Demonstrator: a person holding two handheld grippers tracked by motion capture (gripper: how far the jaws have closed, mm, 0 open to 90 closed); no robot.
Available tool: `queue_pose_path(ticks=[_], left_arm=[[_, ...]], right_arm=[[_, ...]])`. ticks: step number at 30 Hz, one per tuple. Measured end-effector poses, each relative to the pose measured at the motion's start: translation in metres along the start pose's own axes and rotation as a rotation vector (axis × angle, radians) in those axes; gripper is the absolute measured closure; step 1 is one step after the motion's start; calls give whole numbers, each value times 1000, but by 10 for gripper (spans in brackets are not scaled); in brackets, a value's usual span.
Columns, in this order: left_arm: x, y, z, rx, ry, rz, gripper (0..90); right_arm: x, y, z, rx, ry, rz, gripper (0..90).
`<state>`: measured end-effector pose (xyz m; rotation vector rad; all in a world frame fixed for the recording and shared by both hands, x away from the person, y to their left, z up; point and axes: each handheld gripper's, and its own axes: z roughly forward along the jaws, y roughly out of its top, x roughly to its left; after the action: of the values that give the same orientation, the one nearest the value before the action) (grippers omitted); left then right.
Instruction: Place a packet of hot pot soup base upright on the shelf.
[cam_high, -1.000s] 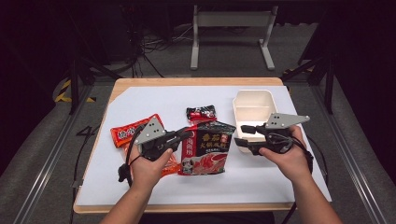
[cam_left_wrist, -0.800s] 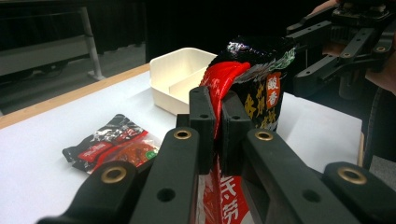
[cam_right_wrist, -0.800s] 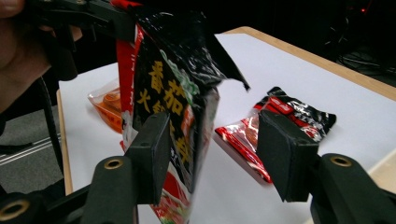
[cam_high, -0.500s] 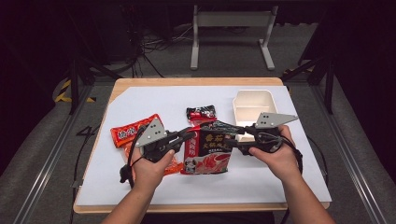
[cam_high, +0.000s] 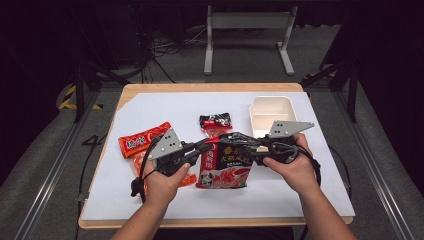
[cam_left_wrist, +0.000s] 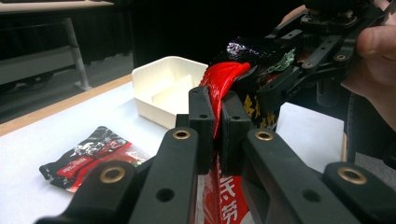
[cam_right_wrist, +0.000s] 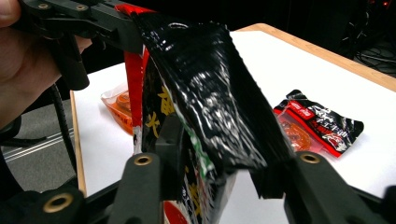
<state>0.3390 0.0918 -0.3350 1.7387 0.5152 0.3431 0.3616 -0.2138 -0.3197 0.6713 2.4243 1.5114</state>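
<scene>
A large red-and-black food pouch (cam_high: 225, 165) is held up off the white table sheet between both hands. My left gripper (cam_high: 207, 145) is shut on the pouch's red top-left edge (cam_left_wrist: 224, 79), its pads (cam_left_wrist: 201, 116) pinching the film. My right gripper (cam_high: 245, 147) comes in from the right, and its jaws have just been closing. The pouch's crumpled black top (cam_right_wrist: 210, 93) fills the gap of the right gripper (cam_right_wrist: 219, 154), and both pads touch it.
A white two-compartment container (cam_high: 272, 112) stands at the back right. A small black-and-red packet (cam_high: 216, 121) lies behind the pouch. A red-orange packet (cam_high: 142, 140) lies left, and another orange one (cam_high: 187, 179) lies by my left hand. The wooden table edge (cam_high: 210, 87) runs along the back.
My right gripper has moved left from the white container to the pouch's top and closed around it. The left gripper has kept its grip and place.
</scene>
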Motion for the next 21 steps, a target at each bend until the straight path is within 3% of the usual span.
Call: queue_pose_path(ticks=[7,17,21], left_arm=[[-1,0,-1,0,-2,-5,858],[2,0,-3,-9,-3,-8,841],[5,0,-4,-7,-12,-23,813]], right_arm=[[-1,2,0,24,27,-22,732],[1,12,-2,44,21,-70,772],[-2,14,-2,39,32,-61,781]])
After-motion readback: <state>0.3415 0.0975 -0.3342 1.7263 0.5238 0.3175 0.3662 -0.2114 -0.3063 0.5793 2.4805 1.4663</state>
